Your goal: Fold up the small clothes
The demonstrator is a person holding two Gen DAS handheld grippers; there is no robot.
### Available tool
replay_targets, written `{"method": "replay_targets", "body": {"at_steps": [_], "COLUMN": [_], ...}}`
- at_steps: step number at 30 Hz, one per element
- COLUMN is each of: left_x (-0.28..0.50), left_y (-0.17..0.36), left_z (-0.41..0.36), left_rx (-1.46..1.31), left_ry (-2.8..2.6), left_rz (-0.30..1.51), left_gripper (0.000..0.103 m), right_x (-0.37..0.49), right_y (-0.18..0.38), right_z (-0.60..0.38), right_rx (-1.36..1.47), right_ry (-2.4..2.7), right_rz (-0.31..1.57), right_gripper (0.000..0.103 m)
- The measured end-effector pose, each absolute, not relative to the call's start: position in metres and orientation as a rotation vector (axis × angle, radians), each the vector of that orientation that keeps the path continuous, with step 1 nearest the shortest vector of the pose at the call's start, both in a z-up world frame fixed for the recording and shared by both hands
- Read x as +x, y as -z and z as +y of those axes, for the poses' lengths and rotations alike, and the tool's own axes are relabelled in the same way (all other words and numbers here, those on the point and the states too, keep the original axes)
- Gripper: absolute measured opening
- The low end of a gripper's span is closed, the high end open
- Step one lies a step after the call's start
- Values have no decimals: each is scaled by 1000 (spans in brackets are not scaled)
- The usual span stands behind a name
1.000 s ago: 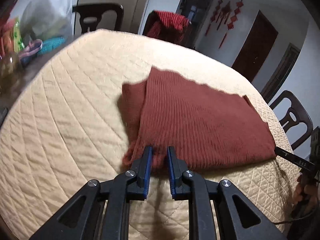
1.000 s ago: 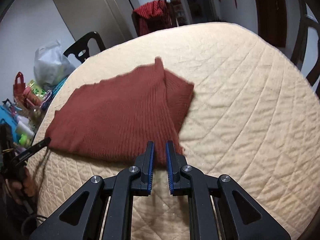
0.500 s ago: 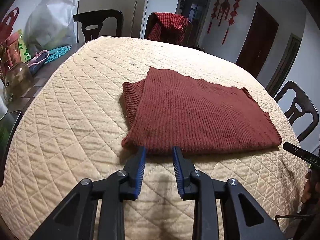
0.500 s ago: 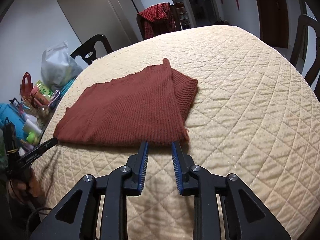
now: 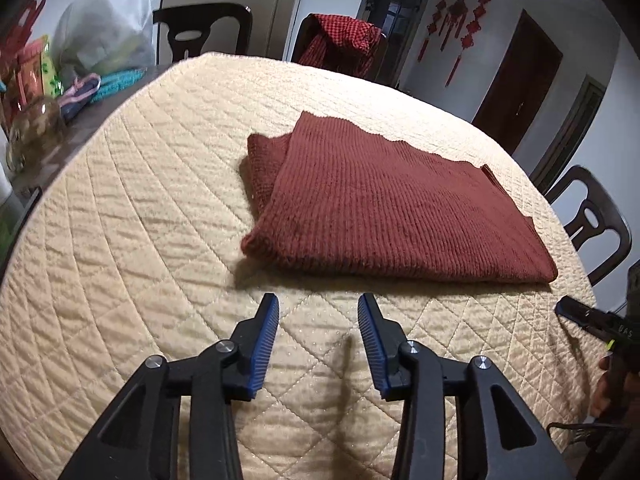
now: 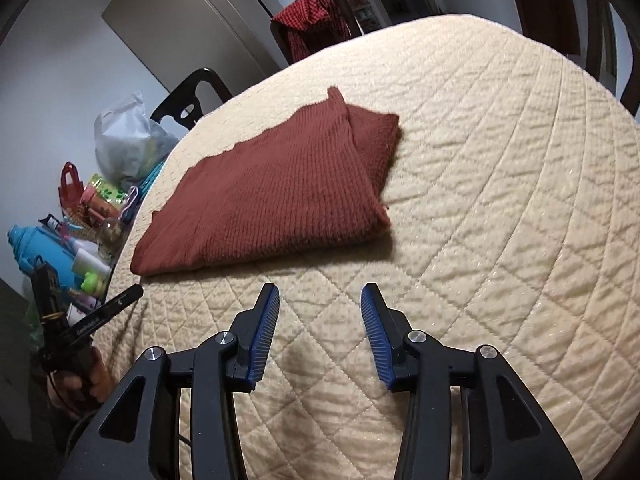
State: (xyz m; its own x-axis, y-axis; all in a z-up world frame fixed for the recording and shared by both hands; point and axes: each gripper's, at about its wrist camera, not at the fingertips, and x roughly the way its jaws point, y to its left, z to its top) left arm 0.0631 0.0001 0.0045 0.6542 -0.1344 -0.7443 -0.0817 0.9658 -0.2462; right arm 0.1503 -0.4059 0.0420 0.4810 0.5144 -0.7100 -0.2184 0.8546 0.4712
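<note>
Only partly visible, folded sweater's lower layer peeks out.

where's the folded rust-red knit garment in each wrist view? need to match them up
Left wrist: folded rust-red knit garment lies centre-right on the cream quilted table cover, its doubled-over end at picture left.
Right wrist: garment lies centre-left, its doubled-over end at picture right.
Shared landmark: the dark chair draped with red checked cloth beyond the table's far edge.

Both the left gripper and right gripper had black linkage arms, silver pivot screws, and blue ribbed finger pads.
</note>
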Motion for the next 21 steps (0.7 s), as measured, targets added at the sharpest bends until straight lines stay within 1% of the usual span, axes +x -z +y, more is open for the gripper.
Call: {"method": "replay_targets", "body": {"at_steps": [2, 9, 13, 19, 21], "left_x": [66, 81, 87, 92, 94], "left_y": [-3, -1, 2, 4, 5], "left_z": [2, 19, 28, 32, 31], "left_rx": [-292, -473, -565, -627, -625], "left_ry": [32, 60, 60, 49, 48], "left_rz": [858, 831, 814, 792, 784], "left_gripper": [46, 55, 56, 56, 54], "right_x": [153, 175, 183, 190, 192], "right_y": [-41, -36, -32, -29, -29], "right_z": [-405, -408, -413, -419, -420], "right_rx": [353, 478, 568, 661, 675], "right_ry": [-460, -473, -470, -438, -421], "right_rz": [969, 969, 962, 952, 948], "right_gripper": [44, 45, 45, 45, 45]}}
